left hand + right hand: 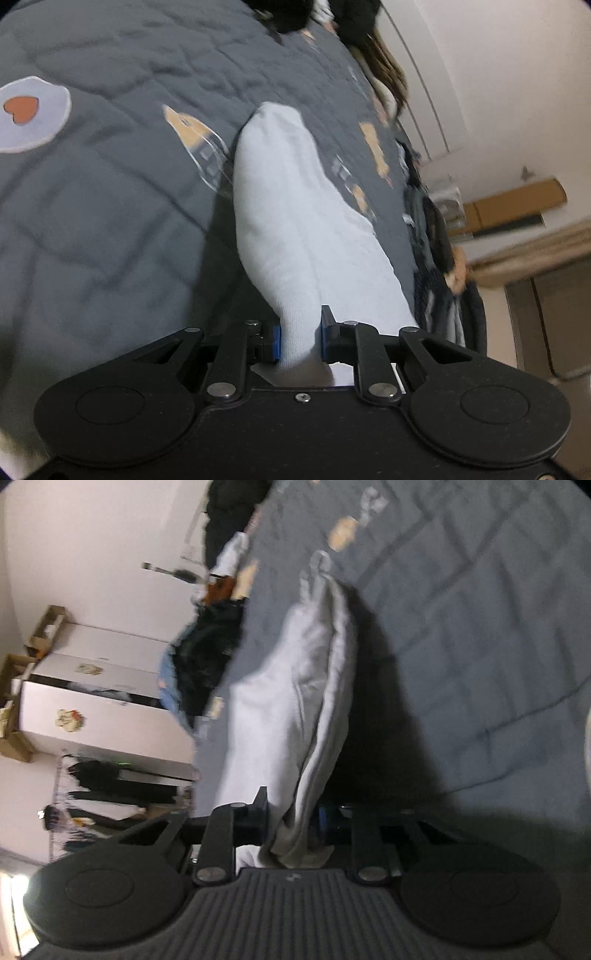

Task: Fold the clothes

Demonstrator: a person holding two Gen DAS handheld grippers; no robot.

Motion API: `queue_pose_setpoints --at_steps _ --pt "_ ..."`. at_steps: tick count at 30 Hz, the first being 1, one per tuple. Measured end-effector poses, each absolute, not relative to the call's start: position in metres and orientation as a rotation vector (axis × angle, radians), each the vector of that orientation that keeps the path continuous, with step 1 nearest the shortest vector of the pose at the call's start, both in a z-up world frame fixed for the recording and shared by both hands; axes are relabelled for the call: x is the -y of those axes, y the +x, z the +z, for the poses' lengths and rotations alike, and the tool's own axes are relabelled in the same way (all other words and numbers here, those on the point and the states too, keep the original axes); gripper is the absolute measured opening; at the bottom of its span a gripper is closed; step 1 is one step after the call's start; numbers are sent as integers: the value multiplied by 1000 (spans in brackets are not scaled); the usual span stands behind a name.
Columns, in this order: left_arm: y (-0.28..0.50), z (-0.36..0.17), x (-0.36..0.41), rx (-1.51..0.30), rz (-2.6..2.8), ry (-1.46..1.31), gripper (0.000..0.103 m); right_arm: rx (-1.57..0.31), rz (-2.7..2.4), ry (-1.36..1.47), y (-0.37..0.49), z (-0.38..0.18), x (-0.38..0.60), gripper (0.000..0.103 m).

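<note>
Left gripper (299, 339) and right gripper (291, 823) clamped on white garment (280, 206) (no readable writing), grey quilt (110, 221) behind

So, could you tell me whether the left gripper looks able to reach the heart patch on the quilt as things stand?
Probably not right away: the left gripper is shut on the white garment, so it would have to let go first. Otherwise the grey quilt towards the heart patch looks bare.

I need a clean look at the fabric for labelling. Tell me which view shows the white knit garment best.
The left wrist view: the white knit garment is sharp and evenly lit there, clamped in the left gripper above the grey quilt. The right wrist view shows it blurred, bunched and partly shadowed, in the right gripper.
</note>
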State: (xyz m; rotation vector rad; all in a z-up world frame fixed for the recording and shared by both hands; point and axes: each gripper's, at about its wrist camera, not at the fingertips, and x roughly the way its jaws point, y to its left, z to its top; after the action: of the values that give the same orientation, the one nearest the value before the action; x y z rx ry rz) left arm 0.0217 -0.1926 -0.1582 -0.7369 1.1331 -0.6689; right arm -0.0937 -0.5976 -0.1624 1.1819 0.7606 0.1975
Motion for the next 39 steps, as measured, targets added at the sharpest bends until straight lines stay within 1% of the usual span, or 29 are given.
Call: queue_pose_setpoints --at_steps 2,4,5,6,7,9,13,15,20,24,29,34,35,36,38,39 --pt "1 -156 202 -1172 -704 -667 20 -762 199 1175 -112 -149 605 23" --pt "-15 -157 213 -1221 -693 -531 31 -780 187 1153 -132 -139 611 23" --pt "-22 -157 219 -1244 -683 -456 41 -804 172 1126 -140 -138 612 23" --pt "-27 -157 220 -1246 -650 -402 45 -832 151 1101 -149 -139 612 23" --pt "-29 -155 218 -1231 -625 -376 45 -859 125 1083 -156 -145 612 23" --pt "-27 -149 212 -1190 -601 -350 54 -909 72 1051 -171 -159 611 25" --pt "-5 -133 203 -1106 -618 -328 59 -908 26 975 -181 -175 604 29" --pt "12 -126 202 -1069 -648 -316 64 -890 15 978 -182 -178 602 35" --pt "59 -126 215 -1038 -753 -330 64 -858 13 1005 -183 -184 600 44" --pt "92 -156 225 -1080 -746 -387 64 -860 -14 975 -180 -183 592 48" --pt "122 -197 229 -1111 -753 -471 63 -859 -8 976 -184 -187 596 49" --pt "140 -207 250 -1085 -839 -496 62 -871 2 1003 -181 -200 599 50" --pt "143 -210 255 -1085 -851 -502 61 -877 4 1003 -179 -201 599 53" --pt "144 -213 260 -1088 -861 -501 55 -884 6 1002 -177 -202 599 54" --pt "144 -216 269 -1092 -878 -489 48 -897 9 1001 -174 -205 600 54" --pt "142 -216 273 -1091 -886 -480 48 -899 11 1001 -172 -205 600 55"
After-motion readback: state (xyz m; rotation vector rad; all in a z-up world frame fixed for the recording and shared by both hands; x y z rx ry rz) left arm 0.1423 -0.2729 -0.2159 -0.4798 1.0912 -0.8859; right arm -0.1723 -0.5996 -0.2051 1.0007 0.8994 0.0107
